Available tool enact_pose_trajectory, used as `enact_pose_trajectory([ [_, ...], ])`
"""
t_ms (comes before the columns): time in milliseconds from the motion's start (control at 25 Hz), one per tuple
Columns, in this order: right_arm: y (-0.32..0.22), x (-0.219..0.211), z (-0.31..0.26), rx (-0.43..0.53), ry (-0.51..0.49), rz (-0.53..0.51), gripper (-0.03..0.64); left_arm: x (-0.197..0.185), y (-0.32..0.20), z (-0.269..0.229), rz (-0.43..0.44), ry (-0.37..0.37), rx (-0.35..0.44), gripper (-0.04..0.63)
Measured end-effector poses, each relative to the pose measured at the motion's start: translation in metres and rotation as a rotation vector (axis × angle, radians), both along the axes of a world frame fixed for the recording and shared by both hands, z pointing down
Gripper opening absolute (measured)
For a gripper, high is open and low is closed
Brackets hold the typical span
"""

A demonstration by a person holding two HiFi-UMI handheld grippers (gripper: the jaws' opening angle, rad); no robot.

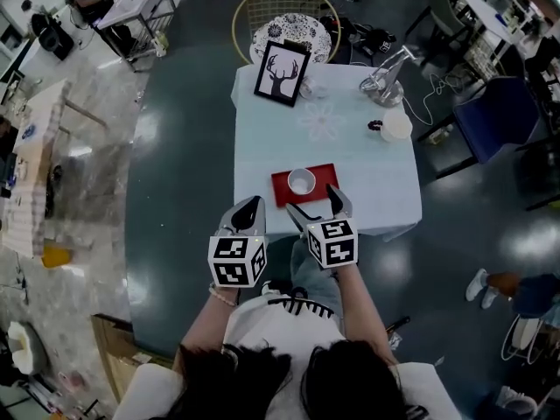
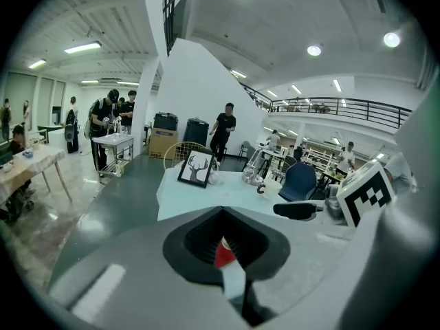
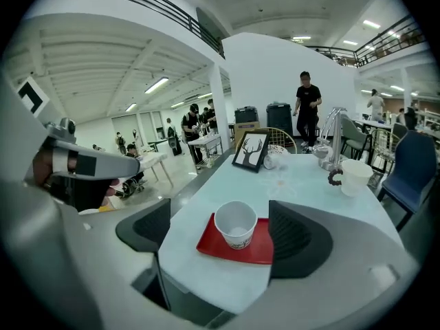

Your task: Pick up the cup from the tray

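Note:
A white paper cup stands upright on a red tray near the front edge of the pale blue table. My right gripper is open just short of the tray, at the table's front edge. In the right gripper view the cup and tray lie ahead of that gripper, between the lines of its spread jaws and untouched. My left gripper hovers left of the tray, off the table's corner, shut and empty. In the left gripper view the left gripper shows only a sliver of red through its closed jaws.
At the back of the table stand a framed deer picture, a small glass, a metal stand and a white mug. A round wire chair is behind the table and a blue chair is to the right. People stand in the hall.

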State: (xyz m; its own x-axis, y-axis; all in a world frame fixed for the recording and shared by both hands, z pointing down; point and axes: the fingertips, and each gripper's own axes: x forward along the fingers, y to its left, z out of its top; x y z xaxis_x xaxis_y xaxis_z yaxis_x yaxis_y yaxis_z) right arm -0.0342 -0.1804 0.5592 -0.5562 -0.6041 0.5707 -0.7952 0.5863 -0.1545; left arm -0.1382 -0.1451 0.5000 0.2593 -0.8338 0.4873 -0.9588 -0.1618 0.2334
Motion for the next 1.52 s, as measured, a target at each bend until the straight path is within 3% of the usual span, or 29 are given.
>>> enact_pose_trajectory([
  [560, -0.047, -0.017, 0.082, -0.188, 0.126, -0.11, 0.471, 0.0, -0.062, 0.019, -0.038, -0.031, -0.077, 0.0],
  [880, -0.059, -0.031, 0.106, -0.248, 0.139, -0.148, 0.471, 0.005, -0.085, 0.034, -0.036, -0.036, -0.113, 0.0],
  [1000, -0.059, -0.032, 0.113, -0.295, 0.138, -0.138, 0.423, 0.012, -0.087, 0.039, -0.021, -0.026, -0.125, 0.0],
  [1240, -0.05, -0.033, 0.103, -0.28, 0.155, -0.186, 0.393, 0.015, -0.09, 0.038, -0.02, -0.039, -0.132, 0.0],
  [1520, -0.068, 0.008, 0.088, -0.271, 0.133, -0.08, 0.393, 0.032, -0.1, 0.034, 0.008, -0.04, -0.112, 0.0],
])
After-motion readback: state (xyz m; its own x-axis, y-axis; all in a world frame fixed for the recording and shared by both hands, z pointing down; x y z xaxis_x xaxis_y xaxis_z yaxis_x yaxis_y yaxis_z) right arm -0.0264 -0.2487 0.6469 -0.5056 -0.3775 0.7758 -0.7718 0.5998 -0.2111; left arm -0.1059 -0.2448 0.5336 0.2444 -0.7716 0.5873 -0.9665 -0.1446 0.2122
